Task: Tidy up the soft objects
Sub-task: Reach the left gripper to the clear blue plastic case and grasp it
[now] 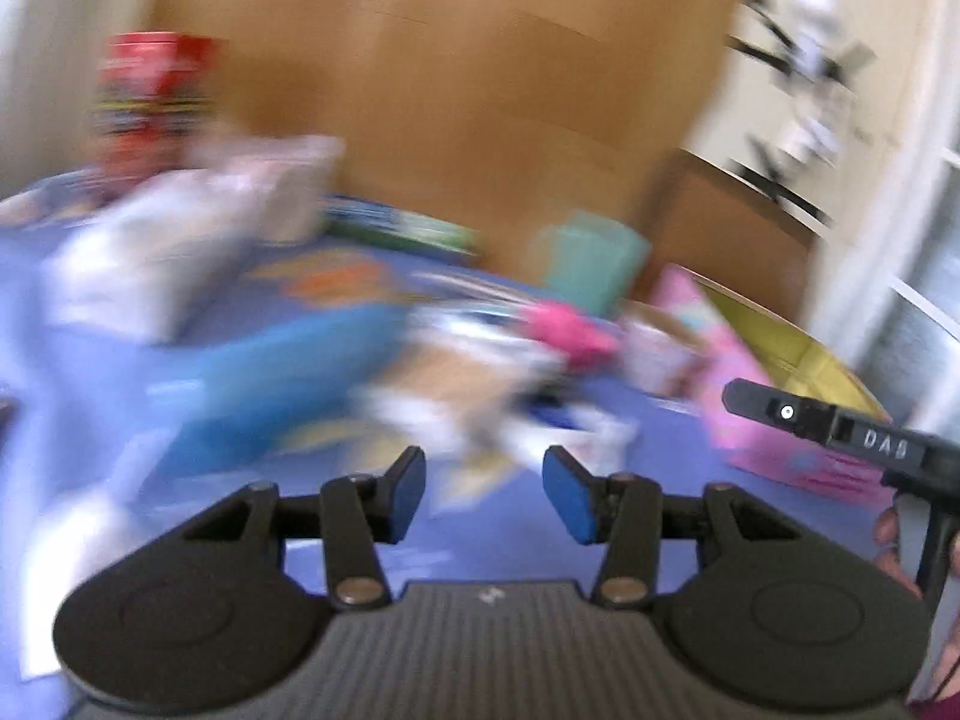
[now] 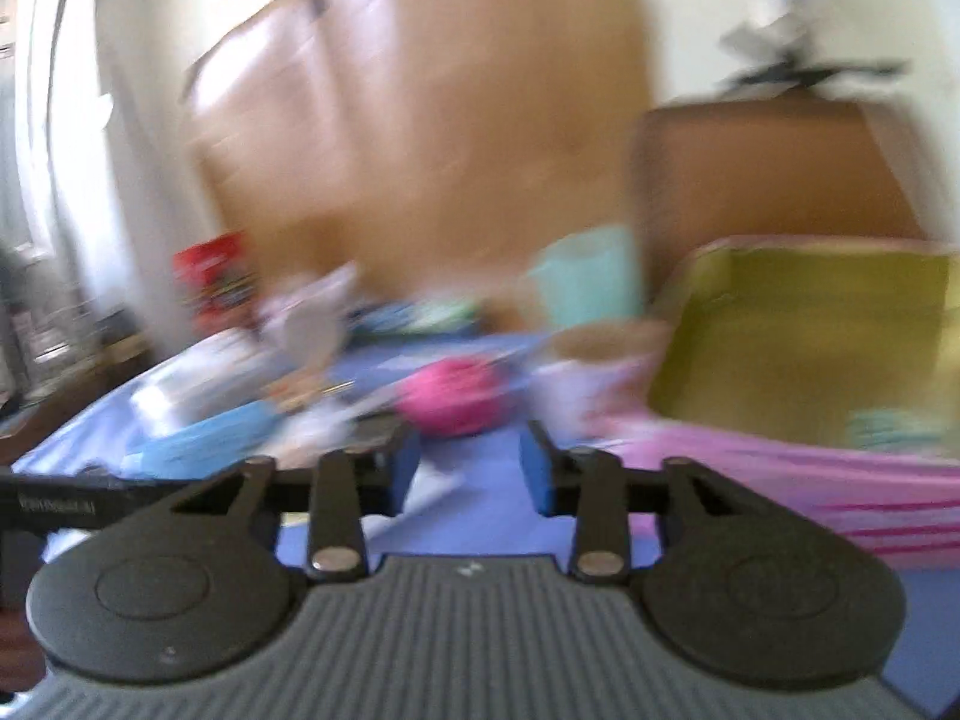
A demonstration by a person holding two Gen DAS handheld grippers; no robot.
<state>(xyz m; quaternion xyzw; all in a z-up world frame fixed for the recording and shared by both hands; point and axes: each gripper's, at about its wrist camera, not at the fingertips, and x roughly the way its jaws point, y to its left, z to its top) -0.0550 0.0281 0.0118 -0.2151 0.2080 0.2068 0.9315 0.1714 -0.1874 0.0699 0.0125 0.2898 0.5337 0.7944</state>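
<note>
Black ribbed housing and two round hinge discs fill the bottom of both wrist views, and both pictures are heavily smeared by motion. From the left wrist, the left gripper [image 1: 483, 495] is seen with its blue pads [image 1: 409, 498] spread apart, nothing between them, only the blue sheet [image 1: 72, 372] below. At 3 o'clock of that view, the black arm of the right gripper [image 1: 840, 429] reaches in from the edge, lettered in white, with part of a hand [image 1: 888, 531] beneath it. From the right wrist, the right gripper [image 2: 471, 468] is likewise shown with its jaws parted and empty. A pink soft ball [image 2: 453, 396] lies on the sheet at 12 o'clock, just beyond its fingertips, apart from them. A pink box [image 2: 780, 462] with a yellow-green inside stands at 2 o'clock, and a teal container [image 2: 585, 276] is set behind the ball. At 10 o'clock, a red package [image 2: 213, 279] and pale, blurred soft items [image 2: 198, 384] are grouped. A large brown cardboard panel [image 2: 420, 120] rises behind everything.
</note>
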